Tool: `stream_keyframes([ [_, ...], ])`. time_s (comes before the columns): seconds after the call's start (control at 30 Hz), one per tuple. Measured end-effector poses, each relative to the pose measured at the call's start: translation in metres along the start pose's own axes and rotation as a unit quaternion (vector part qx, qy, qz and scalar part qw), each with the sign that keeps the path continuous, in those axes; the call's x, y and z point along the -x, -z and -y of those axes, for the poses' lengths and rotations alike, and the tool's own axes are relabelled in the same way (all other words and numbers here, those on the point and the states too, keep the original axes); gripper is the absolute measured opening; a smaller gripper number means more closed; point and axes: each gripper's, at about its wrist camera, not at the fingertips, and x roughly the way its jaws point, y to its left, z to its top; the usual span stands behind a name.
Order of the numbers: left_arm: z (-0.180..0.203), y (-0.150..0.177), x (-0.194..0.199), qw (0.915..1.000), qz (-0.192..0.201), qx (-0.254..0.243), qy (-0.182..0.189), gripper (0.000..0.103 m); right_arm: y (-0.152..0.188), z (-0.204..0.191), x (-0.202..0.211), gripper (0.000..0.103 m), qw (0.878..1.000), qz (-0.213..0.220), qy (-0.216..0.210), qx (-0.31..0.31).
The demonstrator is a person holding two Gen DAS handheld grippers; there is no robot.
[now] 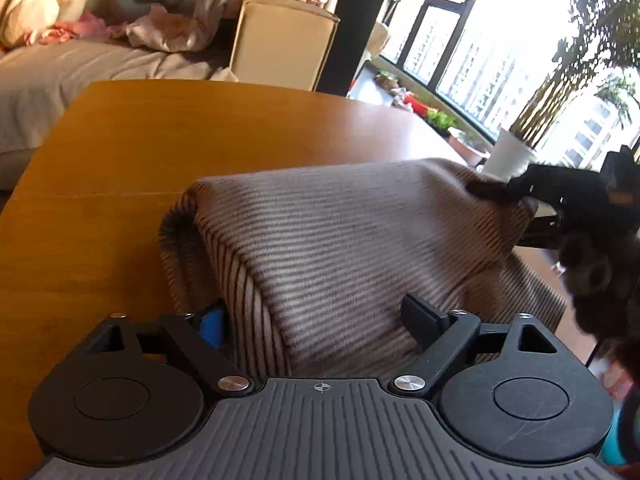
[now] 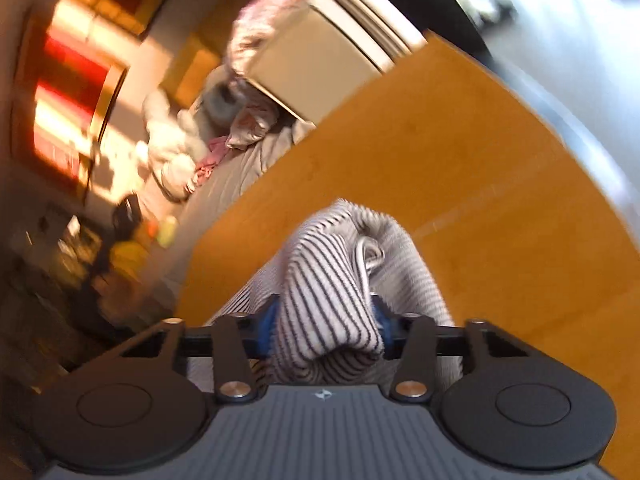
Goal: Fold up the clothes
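Nearest, left gripper (image 1: pixel 316 316): fingers spread wide, striped garment (image 1: pixel 340 240) draped between and over them; blue pad on one finger half buried in cloth, actual pinch hidden, so its hold cannot be told. Right gripper (image 2: pixel 326 322): clenched on a bunched fold of the same striped garment (image 2: pixel 332 292), blue pads pressing either side; its view is tilted and blurred. From the left wrist, right gripper (image 1: pixel 520 190) appears dark and indistinct at the garment's far corner, cloth lifted above the wooden table (image 1: pixel 140 140). Beyond: sofa (image 1: pixel 80 64) heaped with pink and white laundry (image 1: pixel 168 28); window (image 1: pixel 500 40), white plant pot (image 1: pixel 510 156), seen from the left wrist only.
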Motion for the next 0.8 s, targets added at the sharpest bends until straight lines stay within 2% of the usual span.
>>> stream_keyframes([
  [0.1, 0.001, -0.016, -0.006, 0.9999, 0.013, -0.001, 0.001, 0.084, -0.003, -0.026, 0.017, 0.026, 0.996, 0.033, 0.007, 0.079],
  [0.2, 0.002, -0.030, -0.006, 0.9993, 0.036, -0.001, 0.011, 0.081, -0.003, -0.048, 0.037, 0.026, 0.987, 0.066, 0.008, 0.147],
  [0.3, -0.002, -0.037, -0.006, 0.9991, 0.042, 0.006, 0.007, 0.080, 0.007, -0.048, 0.051, 0.026, 0.981, 0.066, 0.037, 0.180],
  [0.37, -0.005, -0.033, -0.003, 0.9993, 0.033, 0.005, -0.013, 0.080, 0.015, -0.040, 0.053, 0.026, 0.980, 0.055, 0.061, 0.184],
  [0.43, -0.005, -0.025, 0.001, 0.9988, 0.025, -0.009, -0.041, 0.080, 0.021, -0.027, 0.058, 0.027, 0.981, 0.050, 0.073, 0.170],
  [0.5, -0.006, -0.020, 0.009, 0.9988, 0.020, -0.014, -0.043, 0.082, 0.028, -0.013, 0.063, 0.029, 0.983, 0.045, 0.084, 0.156],
  [0.53, -0.007, -0.018, 0.013, 0.9989, 0.018, -0.015, -0.041, 0.084, 0.031, -0.007, 0.066, 0.035, 0.984, 0.043, 0.090, 0.148],
  [0.6, -0.008, -0.015, 0.021, 0.9994, 0.018, -0.010, -0.028, 0.087, 0.024, 0.004, 0.077, 0.040, 0.990, 0.060, 0.074, 0.100],
  [0.7, -0.006, -0.013, 0.027, 0.9997, 0.021, -0.004, -0.011, 0.091, 0.013, 0.017, 0.096, 0.056, 0.994, 0.089, 0.038, 0.046],
  [0.8, 0.002, -0.013, 0.015, 0.9999, 0.011, -0.008, -0.003, 0.092, 0.016, 0.019, 0.101, 0.058, 0.994, 0.092, 0.028, 0.047],
])
